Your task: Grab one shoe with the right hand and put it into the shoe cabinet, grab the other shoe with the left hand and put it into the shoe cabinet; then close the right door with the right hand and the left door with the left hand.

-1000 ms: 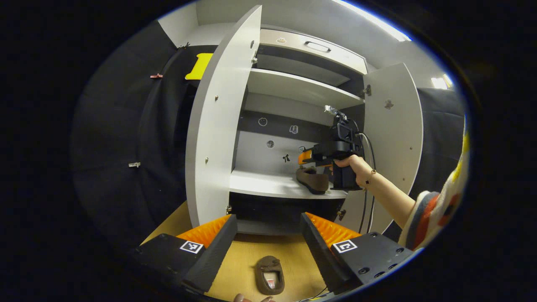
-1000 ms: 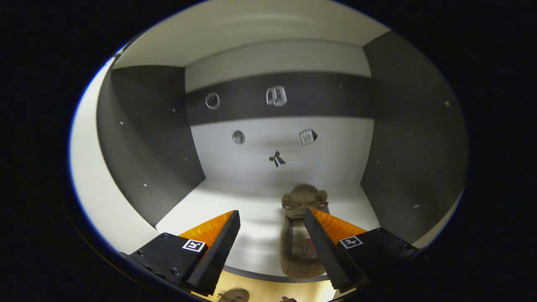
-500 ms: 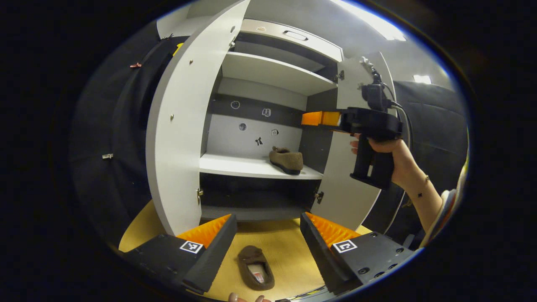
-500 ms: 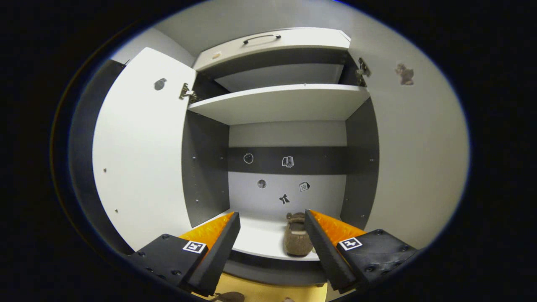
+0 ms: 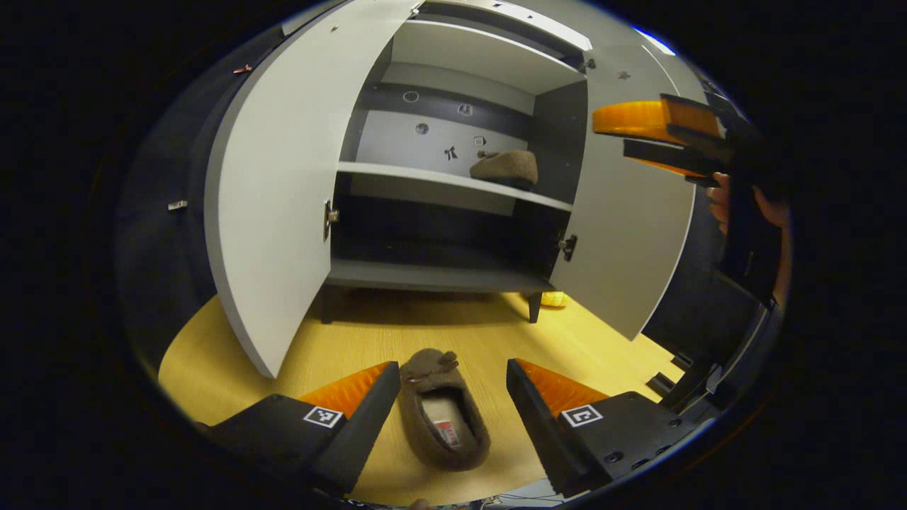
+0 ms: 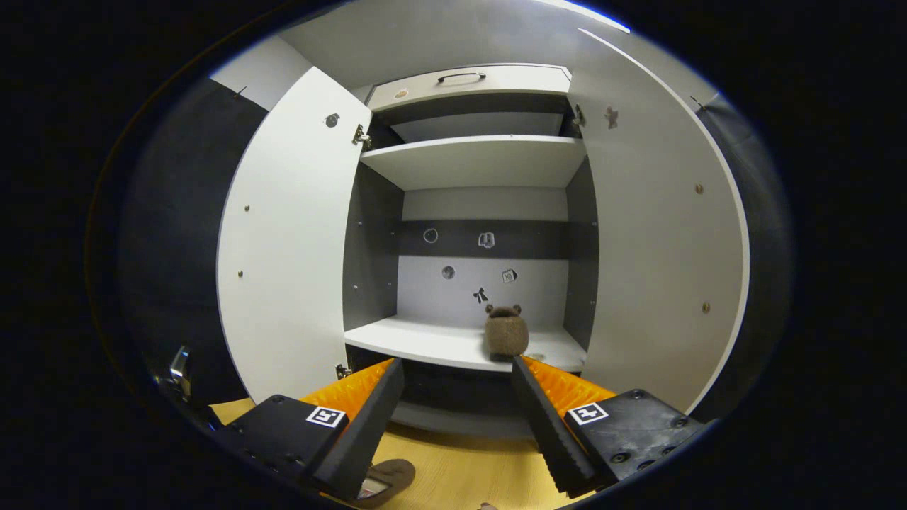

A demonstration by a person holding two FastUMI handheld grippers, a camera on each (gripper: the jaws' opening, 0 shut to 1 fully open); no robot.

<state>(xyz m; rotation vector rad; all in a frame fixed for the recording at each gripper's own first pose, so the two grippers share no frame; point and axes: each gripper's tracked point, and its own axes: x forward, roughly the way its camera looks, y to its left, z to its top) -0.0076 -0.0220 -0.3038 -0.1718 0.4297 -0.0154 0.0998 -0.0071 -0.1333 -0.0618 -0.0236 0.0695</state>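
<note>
While one brown shoe (image 6: 506, 334) already rests on the cabinet's middle shelf (image 6: 425, 343), near that shelf's right end and close to its front edge, the other shoe (image 5: 443, 411) lies on the wooden floor (image 5: 581, 340) in front of the shoe cabinet (image 5: 453, 49), its toe towards the cabinet and its opening up. The left gripper (image 5: 453, 404) hangs low over this floor shoe with its jaws spread wide and nothing between them; the shoe sits in the gap, nearer the left finger than the right, apparently untouched by either. That posture suits a grasp from above across the shoe's sides, so the step in hand looks like the left-hand pickup.

The right gripper (image 6: 457, 411) faces the cabinet's open front from a little way back, jaws also wide apart and empty, which fits a hand clear of the shelved shoe. In the left gripper view it shows high at the right, held by a hand (image 5: 719, 202), just in front of the right door (image 5: 623, 234).

Both doors stand swung outward, the left door (image 5: 283, 205) reaching well over the floor, leaving free passage to the shelf. Room remains on the shelf to the left of the placed shoe, a likely spot for the second one.
</note>
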